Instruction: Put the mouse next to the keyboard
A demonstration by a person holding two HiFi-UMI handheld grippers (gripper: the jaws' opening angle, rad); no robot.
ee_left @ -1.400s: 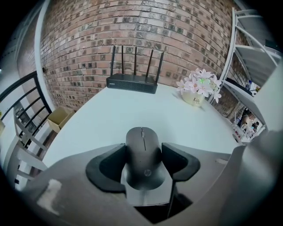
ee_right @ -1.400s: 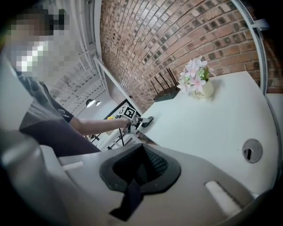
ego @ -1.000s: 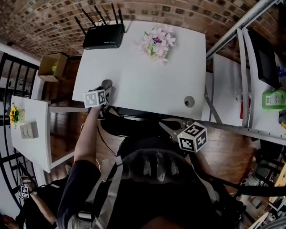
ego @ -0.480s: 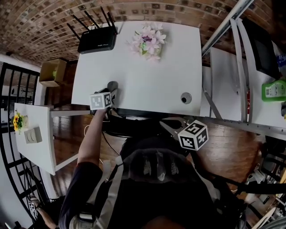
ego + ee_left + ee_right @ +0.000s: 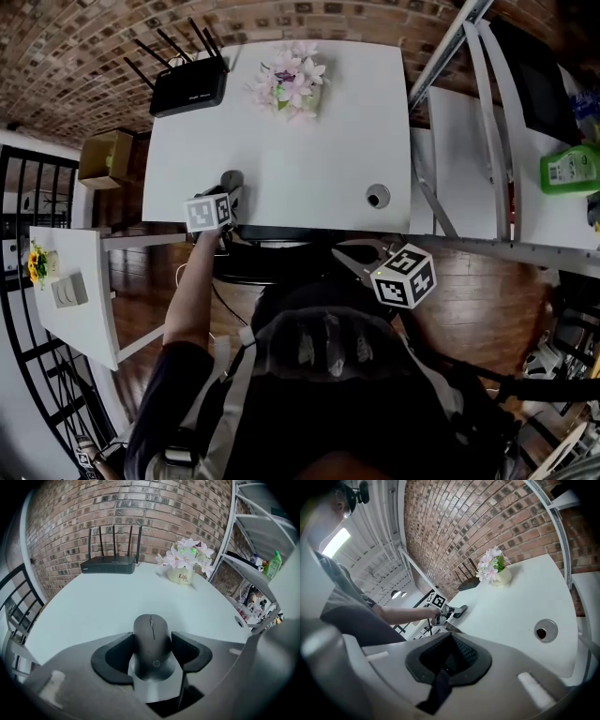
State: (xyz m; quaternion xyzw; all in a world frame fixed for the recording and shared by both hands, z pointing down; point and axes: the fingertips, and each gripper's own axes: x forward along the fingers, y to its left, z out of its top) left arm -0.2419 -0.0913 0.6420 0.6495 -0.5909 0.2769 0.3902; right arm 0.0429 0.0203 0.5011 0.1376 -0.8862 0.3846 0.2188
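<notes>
Mouse (image 5: 150,630) sits pinched in my left claw (image 5: 152,644) — bottom middle, at the white table's (image 5: 93,606) edge. My right claw (image 5: 447,660) is pressed together.

We see a black four-antenna router (image 5: 181,90) and a pot of pale pink flowers (image 5: 286,81) along the white tabletop's (image 5: 314,159) far edge.

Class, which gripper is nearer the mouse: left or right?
Left. The left gripper grips the mouse on the desk; the right gripper hangs off the desk's near edge, to the mouse's right.
</notes>
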